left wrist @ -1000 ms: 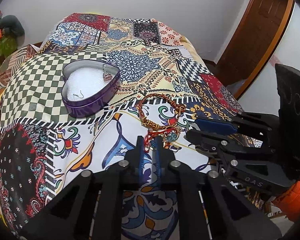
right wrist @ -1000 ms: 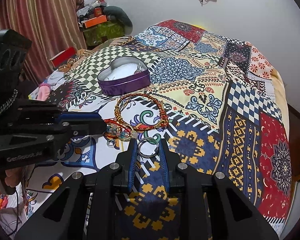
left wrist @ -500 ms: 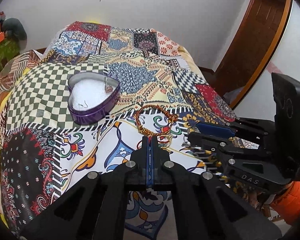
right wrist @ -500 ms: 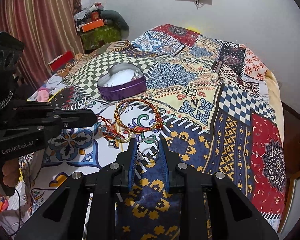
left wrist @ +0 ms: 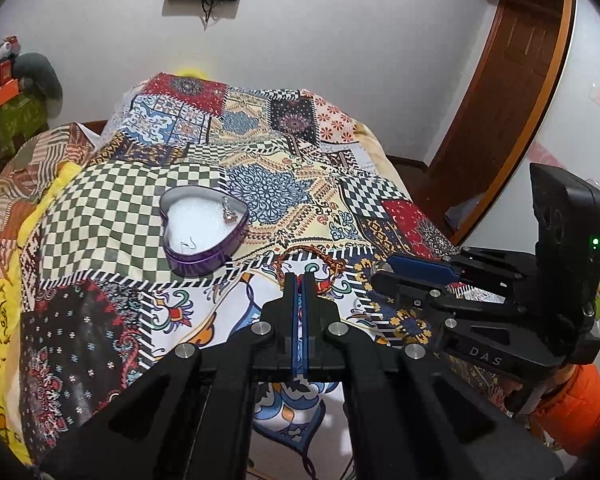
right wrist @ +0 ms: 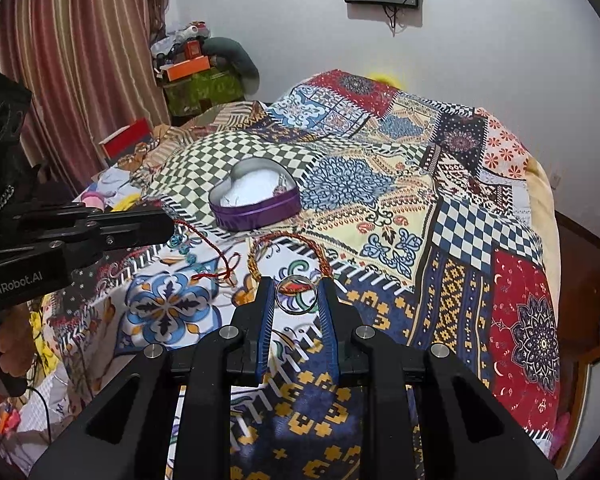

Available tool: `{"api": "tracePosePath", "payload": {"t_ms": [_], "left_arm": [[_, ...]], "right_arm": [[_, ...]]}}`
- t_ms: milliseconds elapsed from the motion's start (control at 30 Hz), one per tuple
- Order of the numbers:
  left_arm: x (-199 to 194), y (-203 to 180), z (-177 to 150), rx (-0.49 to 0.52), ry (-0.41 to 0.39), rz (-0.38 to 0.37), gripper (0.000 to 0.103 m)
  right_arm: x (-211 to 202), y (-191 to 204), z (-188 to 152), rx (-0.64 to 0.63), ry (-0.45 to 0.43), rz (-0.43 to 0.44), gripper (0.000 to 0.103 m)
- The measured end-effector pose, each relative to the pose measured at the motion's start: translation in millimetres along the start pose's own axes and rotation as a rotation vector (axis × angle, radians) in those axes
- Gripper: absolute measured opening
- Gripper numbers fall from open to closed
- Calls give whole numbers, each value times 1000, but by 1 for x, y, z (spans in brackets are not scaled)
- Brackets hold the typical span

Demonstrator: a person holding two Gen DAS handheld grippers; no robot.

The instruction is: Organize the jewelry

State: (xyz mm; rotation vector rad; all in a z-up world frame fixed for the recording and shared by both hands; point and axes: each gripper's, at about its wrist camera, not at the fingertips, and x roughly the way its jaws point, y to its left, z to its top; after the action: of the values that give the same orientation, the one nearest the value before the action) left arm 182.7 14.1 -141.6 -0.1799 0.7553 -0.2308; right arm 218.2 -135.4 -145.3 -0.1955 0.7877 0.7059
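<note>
Tin: a purple heart-shaped metal tin point(left wrist: 204, 236) with its lid off stands on the green-and-white checked patch of the quilt, beyond both grippers.
Inside the tin: a white padded lining, a thin wire earring hook point(left wrist: 190, 244) near the front wall, and a small silver dangling piece point(left wrist: 229, 210) against the right wall.
Ring: a plain silver metal ring point(right wrist: 296, 294) sits pinched between the right gripper's blue pads.
Right gripper point(right wrist: 296, 296): jaws narrowed onto the ring, pointing down and forward above the quilt.
Left gripper point(left wrist: 299, 280): jaws fully together; a red thread bracelet with teal beads point(right wrist: 204, 252) hangs from its tip and trails to the quilt.
Braided bracelet: a red-and-gold braided cord loop point(right wrist: 288, 248) lies flat between the tin and the grippers.
Hands: fingers point(right wrist: 14, 344) wrap the left handle; an orange sleeve point(left wrist: 580, 404) is behind the right one.
Surface: a patchwork printed cotton quilt point(right wrist: 480, 240) covers a bed.
</note>
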Motion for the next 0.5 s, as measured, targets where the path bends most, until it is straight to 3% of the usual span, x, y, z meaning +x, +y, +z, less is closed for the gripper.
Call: {"api": "tracePosePath", "payload": {"t_ms": [500], "left_arm": [[-25,28,18,-13,-81,78,0]], "right_arm": [[-2,19,33,-17,-72,25,20]]}}
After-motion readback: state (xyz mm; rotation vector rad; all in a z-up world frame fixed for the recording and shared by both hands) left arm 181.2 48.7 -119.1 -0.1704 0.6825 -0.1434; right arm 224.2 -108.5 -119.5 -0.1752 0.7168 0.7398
